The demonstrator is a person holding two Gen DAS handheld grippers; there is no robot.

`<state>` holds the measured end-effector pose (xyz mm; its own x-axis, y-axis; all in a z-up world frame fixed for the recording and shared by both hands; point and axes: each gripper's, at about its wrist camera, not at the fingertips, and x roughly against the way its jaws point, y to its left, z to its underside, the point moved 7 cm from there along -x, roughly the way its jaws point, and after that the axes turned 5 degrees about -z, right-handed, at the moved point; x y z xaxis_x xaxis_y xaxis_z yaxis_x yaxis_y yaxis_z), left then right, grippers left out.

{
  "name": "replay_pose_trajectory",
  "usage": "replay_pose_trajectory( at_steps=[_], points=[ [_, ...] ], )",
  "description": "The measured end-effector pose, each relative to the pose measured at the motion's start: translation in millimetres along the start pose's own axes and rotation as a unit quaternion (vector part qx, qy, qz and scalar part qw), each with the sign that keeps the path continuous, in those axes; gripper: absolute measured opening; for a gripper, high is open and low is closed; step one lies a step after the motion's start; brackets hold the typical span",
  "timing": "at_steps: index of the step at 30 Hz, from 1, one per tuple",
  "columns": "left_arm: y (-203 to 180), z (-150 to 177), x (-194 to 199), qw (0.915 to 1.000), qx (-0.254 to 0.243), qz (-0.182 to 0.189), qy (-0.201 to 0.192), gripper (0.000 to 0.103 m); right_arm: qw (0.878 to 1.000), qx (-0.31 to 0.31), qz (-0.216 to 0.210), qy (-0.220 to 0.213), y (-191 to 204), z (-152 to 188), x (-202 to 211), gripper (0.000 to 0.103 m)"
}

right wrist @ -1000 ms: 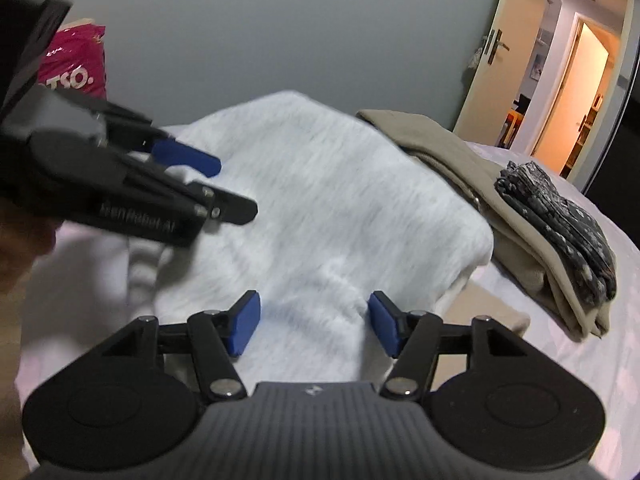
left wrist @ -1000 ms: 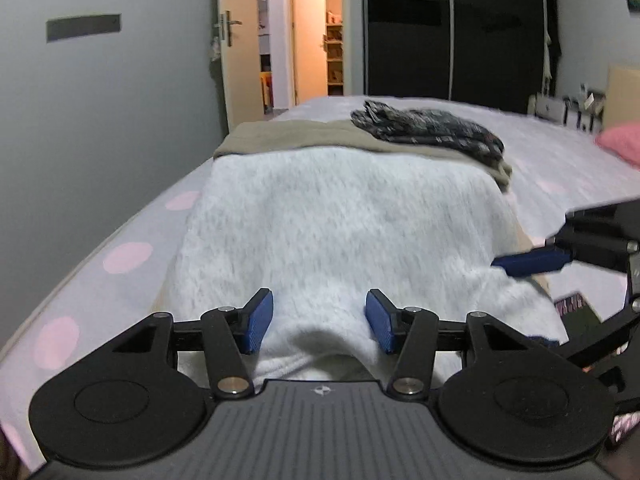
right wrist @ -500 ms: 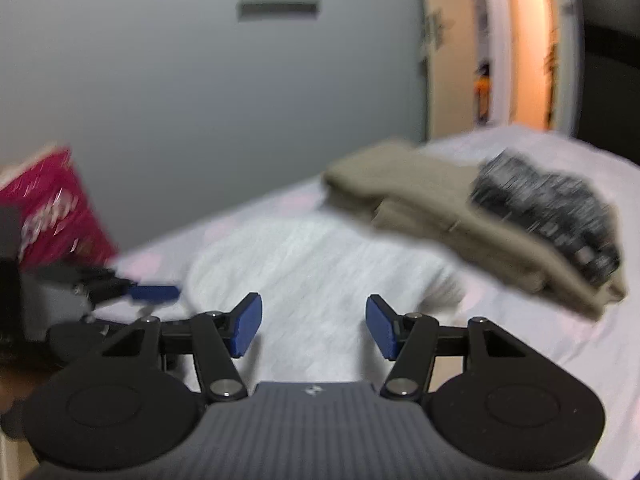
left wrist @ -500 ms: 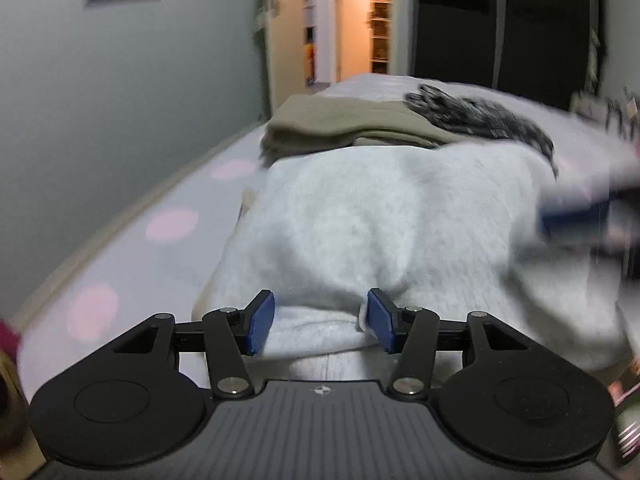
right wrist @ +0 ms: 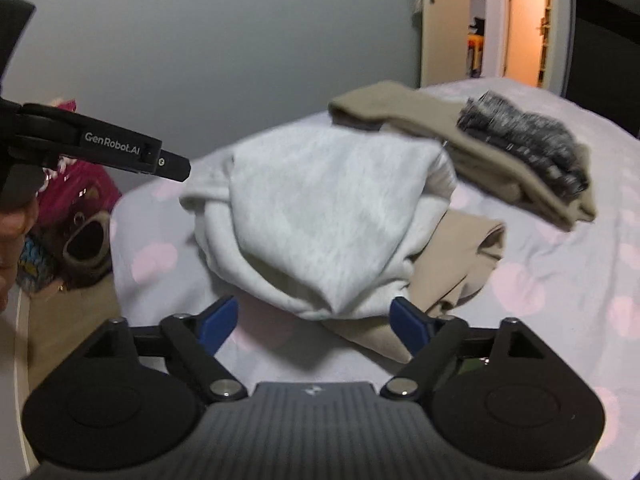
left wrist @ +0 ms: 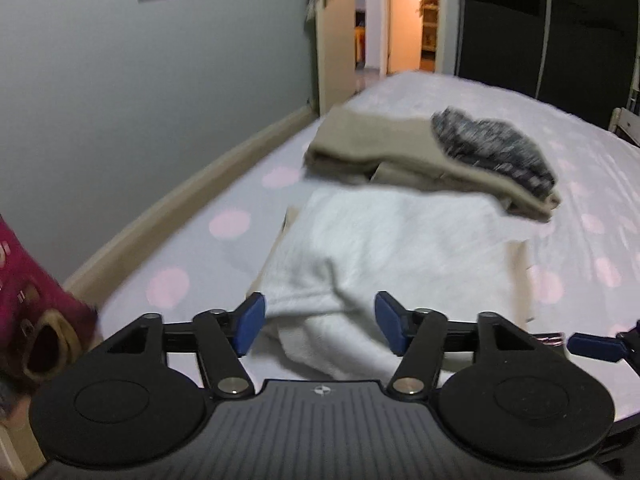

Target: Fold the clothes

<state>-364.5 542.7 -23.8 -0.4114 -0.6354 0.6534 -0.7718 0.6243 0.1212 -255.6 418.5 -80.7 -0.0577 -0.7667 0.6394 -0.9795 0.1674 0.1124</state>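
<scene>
A folded white fleece garment (left wrist: 384,240) (right wrist: 324,216) lies on the bed, on top of a beige garment (right wrist: 460,256). Behind it sits a folded tan garment (left wrist: 372,148) (right wrist: 400,112) with a dark speckled one (left wrist: 496,148) (right wrist: 524,136) on top. My left gripper (left wrist: 320,326) is open just short of the white garment's near edge, nothing between its fingers. My right gripper (right wrist: 316,322) is open too, above the white garment's near corner. A blue fingertip (left wrist: 596,346) of the right gripper shows at the left wrist view's right edge; the left gripper's body (right wrist: 100,148) crosses the right wrist view's left side.
The bed (left wrist: 224,248) has a pale sheet with pink dots. A grey wall runs along its left side. A pink bag and a plush toy (right wrist: 84,216) sit on the floor at the left. An open door (left wrist: 404,16) and a dark wardrobe (left wrist: 560,28) stand beyond.
Both grippers have pulled back and up from the white garment, which now lies free on the bed. More of the bed and floor shows.
</scene>
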Motion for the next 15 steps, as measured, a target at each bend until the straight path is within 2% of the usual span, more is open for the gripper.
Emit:
replay_pose_trajectory(
  at_steps=[2,5,8,12,15],
  points=[
    [-9.8,-7.8,25.9,1.0,-0.003,0.001,-0.004,0.069,1.0,-0.002,0.015,-0.005,3.7,-13.1,13.5,0.097],
    [-13.6,-16.3,63.3,0.9999,0.008,-0.002,0.01,0.074,0.999,-0.012,0.033,-0.012,8.7,-29.7,38.8,0.098],
    [-8.5,-18.7,90.2,0.999,0.031,-0.033,0.005,0.077,0.998,-0.034,0.047,-0.009,8.4,-41.3,56.8,0.099],
    [-1.1,-7.1,89.8,0.9941,0.062,-0.087,0.017,0.079,0.997,-0.046,0.065,0.002,8.9,-50.6,69.5,0.1],
    [-4.4,5.2,80.5,0.9928,0.051,-0.103,0.036,0.079,0.996,-0.049,0.077,0.001,10.1,-54.2,74.6,0.1]
  ],
)
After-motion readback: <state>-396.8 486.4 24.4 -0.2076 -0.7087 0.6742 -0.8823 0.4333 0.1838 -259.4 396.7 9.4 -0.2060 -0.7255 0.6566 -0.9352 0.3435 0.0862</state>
